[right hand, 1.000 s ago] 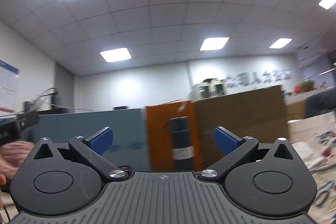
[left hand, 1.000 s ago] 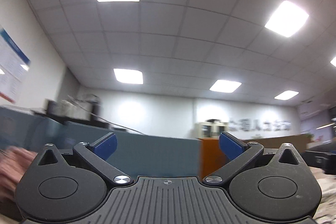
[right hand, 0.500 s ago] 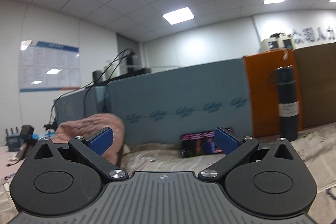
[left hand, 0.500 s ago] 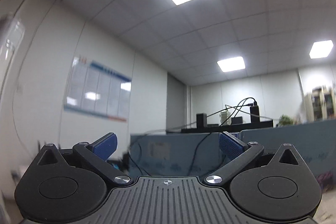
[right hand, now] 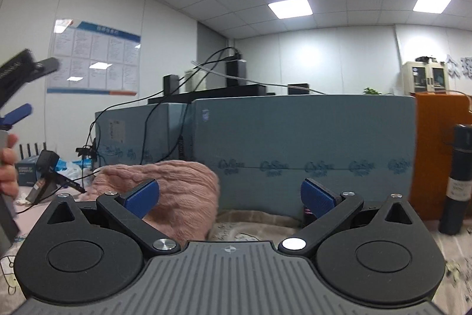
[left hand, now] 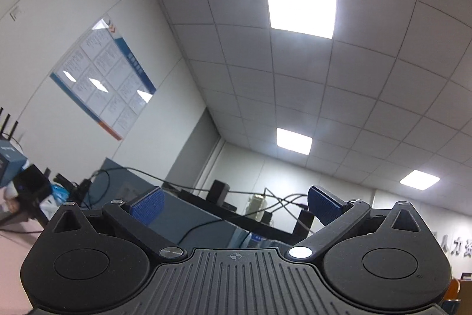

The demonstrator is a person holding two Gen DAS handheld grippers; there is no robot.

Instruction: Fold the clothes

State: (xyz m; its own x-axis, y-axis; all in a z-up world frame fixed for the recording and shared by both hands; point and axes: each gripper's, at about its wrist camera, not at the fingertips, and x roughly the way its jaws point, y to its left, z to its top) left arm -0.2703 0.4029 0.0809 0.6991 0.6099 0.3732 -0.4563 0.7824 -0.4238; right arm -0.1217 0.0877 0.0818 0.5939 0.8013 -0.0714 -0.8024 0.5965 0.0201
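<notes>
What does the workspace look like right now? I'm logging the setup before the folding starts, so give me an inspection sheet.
Surface: table covered with a pale printed cloth.
Job's things: pink fuzzy garment, heaped and unfolded, in front of the blue partition.
Clutter: dark bottle upright at right; router box and small black device at left.
Grippers: left gripper open, empty, tilted toward the ceiling; right gripper open, empty, facing the garment.
Cables: black cables hang over the partition.
Surroundings: wall poster, ceiling lights, cabinet.
</notes>
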